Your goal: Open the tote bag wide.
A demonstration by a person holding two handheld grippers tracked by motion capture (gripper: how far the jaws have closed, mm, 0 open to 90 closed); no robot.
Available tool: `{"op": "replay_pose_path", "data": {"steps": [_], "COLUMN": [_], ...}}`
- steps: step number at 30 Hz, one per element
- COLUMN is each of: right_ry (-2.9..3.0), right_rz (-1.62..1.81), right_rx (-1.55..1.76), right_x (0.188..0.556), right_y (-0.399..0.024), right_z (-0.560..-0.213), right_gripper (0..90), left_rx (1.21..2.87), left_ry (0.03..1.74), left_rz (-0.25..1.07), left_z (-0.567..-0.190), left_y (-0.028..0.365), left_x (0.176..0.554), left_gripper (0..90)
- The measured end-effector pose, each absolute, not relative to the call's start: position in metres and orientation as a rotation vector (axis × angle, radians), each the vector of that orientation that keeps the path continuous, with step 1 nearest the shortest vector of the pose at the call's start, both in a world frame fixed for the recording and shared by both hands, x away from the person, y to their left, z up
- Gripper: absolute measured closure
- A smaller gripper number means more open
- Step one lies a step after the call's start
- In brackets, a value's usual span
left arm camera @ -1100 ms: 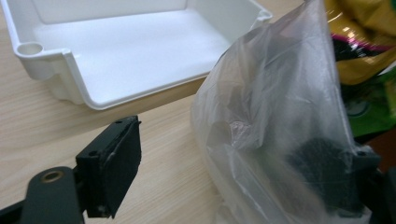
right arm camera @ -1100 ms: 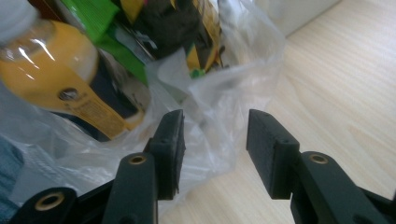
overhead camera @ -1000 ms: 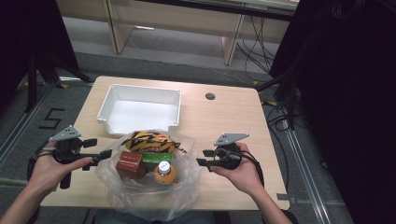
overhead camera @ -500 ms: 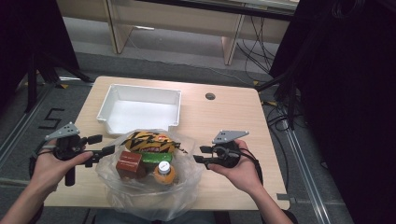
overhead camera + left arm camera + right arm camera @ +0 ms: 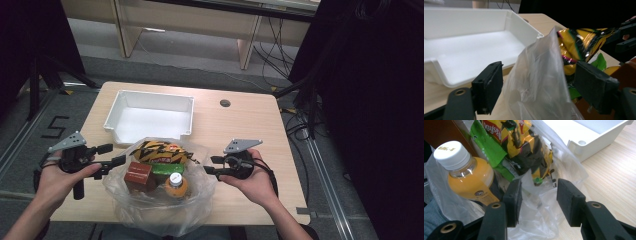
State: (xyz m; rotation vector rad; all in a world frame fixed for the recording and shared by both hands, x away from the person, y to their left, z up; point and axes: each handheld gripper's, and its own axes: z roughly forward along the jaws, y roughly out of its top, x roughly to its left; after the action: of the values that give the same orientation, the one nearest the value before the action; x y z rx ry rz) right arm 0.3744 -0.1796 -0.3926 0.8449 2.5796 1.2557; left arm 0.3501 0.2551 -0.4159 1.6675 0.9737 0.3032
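Both claws straddle the plastic bag (image 5: 160,210) rim: left claw (image 5: 536,92) has been closing, apparently not yet pinching; right claw (image 5: 539,200) gapes. Next, clamp and spread the mouth.

White tray (image 5: 150,116) on wooden table (image 5: 240,130)

— What am I counting on the table?
— One clear plastic bag (image 5: 150,210) and one white tray (image 5: 150,117).
— And what is sitting in the bag?
— One chip packet (image 5: 159,151), one juice bottle (image 5: 176,184), one brown box (image 5: 137,174), one green packet (image 5: 167,169).
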Motion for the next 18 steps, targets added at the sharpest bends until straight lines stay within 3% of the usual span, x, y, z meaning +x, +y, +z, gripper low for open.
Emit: {"op": "replay_pose_path", "data": {"steps": [2, 8, 18], "right_ry": [2.577, 2.564, 2.561], "right_rz": [1.265, 1.272, 1.294], "right_rx": [0.845, 0.849, 0.805], "right_x": [0.374, 0.375, 0.376], "right_y": [-0.180, -0.178, -0.176], "right_z": [-0.393, -0.393, -0.389], "right_gripper": [55.9, 56.4, 56.5], "left_rx": [1.648, 1.778, 1.939], "left_ry": [0.934, 0.867, 0.997], "left_rz": [0.333, 0.404, 0.337], "left_z": [-0.407, -0.406, -0.454], "left_y": [0.255, 0.246, 0.237], "left_x": [0.346, 0.344, 0.368], "left_gripper": [28.6, 60.3, 72.9]}}
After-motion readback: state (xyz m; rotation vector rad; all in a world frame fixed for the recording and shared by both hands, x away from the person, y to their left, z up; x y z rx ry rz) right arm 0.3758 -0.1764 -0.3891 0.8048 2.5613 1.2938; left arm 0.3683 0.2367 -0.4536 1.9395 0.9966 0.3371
